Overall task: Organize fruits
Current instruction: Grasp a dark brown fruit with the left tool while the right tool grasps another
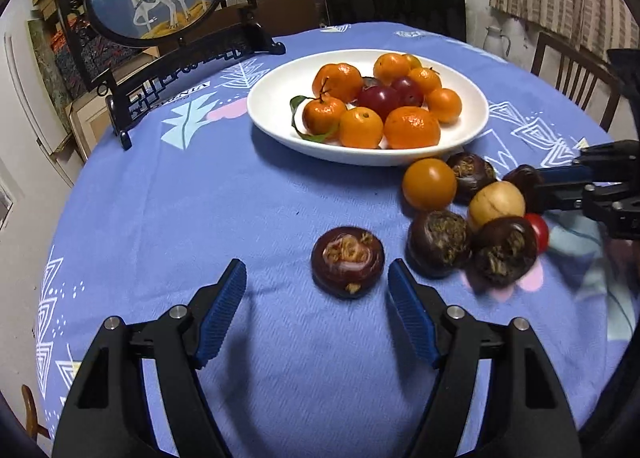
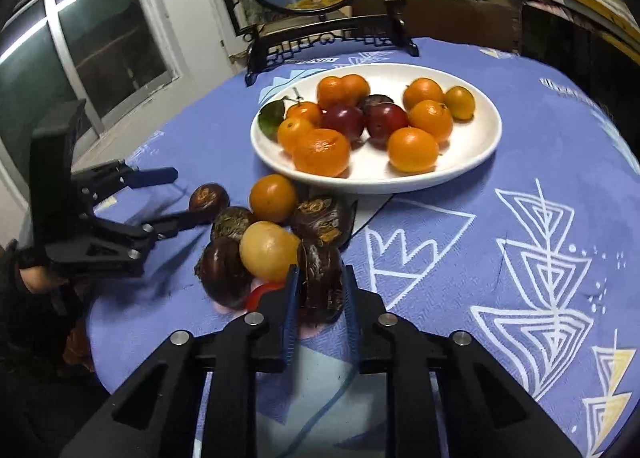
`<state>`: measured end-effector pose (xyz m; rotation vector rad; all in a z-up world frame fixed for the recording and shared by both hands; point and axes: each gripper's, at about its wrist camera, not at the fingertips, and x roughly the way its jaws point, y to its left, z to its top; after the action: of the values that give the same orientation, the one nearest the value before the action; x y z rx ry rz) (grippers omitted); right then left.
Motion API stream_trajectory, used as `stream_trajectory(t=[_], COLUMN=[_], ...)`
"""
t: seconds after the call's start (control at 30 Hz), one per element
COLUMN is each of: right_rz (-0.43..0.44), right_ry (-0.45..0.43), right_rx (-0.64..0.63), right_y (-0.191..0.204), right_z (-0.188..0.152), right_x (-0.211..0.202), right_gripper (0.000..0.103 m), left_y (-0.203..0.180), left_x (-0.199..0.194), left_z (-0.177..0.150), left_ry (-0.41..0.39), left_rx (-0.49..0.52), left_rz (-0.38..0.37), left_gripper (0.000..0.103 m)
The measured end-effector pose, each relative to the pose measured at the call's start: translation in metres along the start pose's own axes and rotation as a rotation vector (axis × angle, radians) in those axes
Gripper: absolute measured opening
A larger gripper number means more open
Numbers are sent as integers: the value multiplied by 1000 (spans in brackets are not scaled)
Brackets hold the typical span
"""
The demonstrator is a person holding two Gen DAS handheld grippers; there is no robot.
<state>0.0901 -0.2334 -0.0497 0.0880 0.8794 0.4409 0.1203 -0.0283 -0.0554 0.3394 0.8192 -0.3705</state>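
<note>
the left gripper is hovering low with its jaws spread wide on either side of a lone water chestnut, not touching it. that chestnut is lying flat on the blue tablecloth, its tufted top facing up toward the camera, just apart from the loose pile of fruit beside the white plate. the right gripper is pinching another dark chestnut at the near edge of that pile, its long axis standing roughly upright between the blue pads.
</note>
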Motion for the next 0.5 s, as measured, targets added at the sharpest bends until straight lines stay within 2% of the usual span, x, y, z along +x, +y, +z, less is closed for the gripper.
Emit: stream_trajectory(t=[0.1,0.17,0.23,0.3,0.5], right_rz=[6,28,35,39,48], right_ry=[-36,-51,-60,-62,-89], right_rx=[35,54,73,86,100], right_y=[-6,-9,-13,-16,-21], right_z=[-4,-8,-13,-16,-14], right_x=[-7,-13,-19,-23,-34], right_gripper=[20,20,20,20,20], left_y=[-6,-9,-13,-16,-13], left_x=[13,19,19,17,2], left_z=[8,11,12,10,8], left_ry=[31,48,47,41,12], left_rx=[25,42,62,67,11], left_rz=[13,-19,-27,-12,-52], left_gripper=[70,47,40,40,40])
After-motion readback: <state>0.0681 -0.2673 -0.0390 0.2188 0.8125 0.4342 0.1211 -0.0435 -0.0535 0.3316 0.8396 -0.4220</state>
